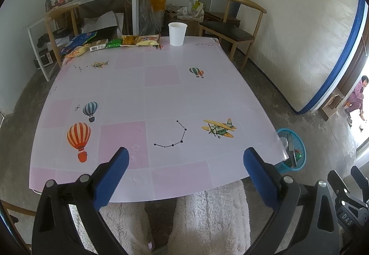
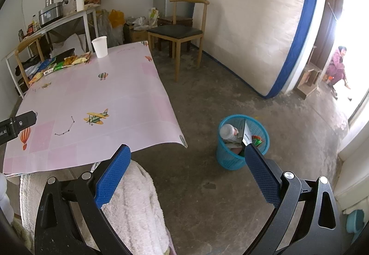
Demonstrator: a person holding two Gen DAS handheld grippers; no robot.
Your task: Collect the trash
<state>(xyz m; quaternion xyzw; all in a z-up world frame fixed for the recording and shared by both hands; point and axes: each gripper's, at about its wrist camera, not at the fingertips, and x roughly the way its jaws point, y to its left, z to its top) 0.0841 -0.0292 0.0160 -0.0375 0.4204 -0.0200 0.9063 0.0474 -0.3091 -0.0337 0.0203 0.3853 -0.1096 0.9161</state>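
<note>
both grippers, left gripper point(image 1: 185, 158) and right gripper point(image 2: 188, 156), gape empty. wrappers point(image 1: 110, 43) and paper cup point(image 1: 177, 33) wait upper frame on worktop point(image 1: 161, 93). bin point(image 2: 242, 142) sits on the floor, probably for drops.

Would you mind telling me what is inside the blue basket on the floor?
The blue basket holds a white bottle, a flat dark box and a green wrapper. Anything deeper is hidden beneath them.

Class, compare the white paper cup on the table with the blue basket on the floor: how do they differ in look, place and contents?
The white paper cup is plain and solid-walled; the blue basket is mesh plastic. The cup stands at the far edge of the table, beside the snack wrappers; the basket sits on the floor past the table's near corner. The basket holds trash; nothing shows inside the cup. Both stand upright, open-topped.
</note>
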